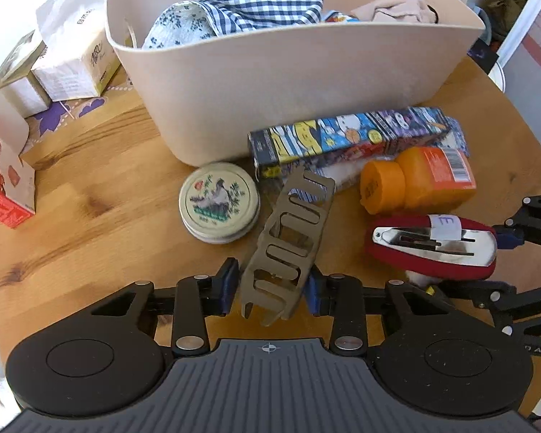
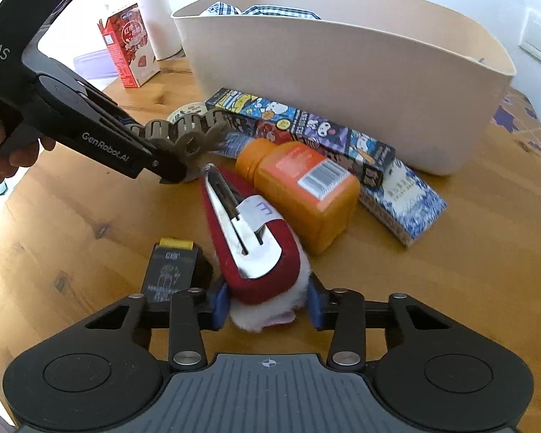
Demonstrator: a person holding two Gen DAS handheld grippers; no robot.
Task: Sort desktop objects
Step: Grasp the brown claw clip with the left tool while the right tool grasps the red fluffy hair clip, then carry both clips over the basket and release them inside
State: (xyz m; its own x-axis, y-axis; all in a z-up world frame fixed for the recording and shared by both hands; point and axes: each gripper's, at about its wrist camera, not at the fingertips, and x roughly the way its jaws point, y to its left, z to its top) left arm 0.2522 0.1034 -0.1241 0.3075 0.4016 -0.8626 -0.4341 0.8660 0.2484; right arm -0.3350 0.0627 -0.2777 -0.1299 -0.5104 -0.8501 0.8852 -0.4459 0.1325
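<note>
My left gripper (image 1: 270, 288) is shut on a taupe hair claw clip (image 1: 288, 238), which stands tilted between the blue pads. In the right wrist view the same left gripper (image 2: 173, 169) holds the claw clip (image 2: 187, 131) just above the wooden table (image 2: 72, 216). My right gripper (image 2: 267, 306) is shut on a red snap hair clip (image 2: 252, 238) with a metal plate and white fluff at its near end. That red clip (image 1: 432, 245) shows at the right of the left wrist view, in the right gripper (image 1: 501, 263). Behind both stands a beige basket (image 1: 270, 83) holding clothes.
An orange bottle (image 2: 303, 187) lies beside the red clip, with a cartoon-printed box (image 2: 306, 126) and a blue-white pack (image 2: 404, 209) behind it. A round tin (image 1: 218, 202) sits by the basket. A small black pack (image 2: 171, 270) lies near left. Tissue packs (image 1: 72, 47) and a red carton (image 2: 130, 47) stand far left.
</note>
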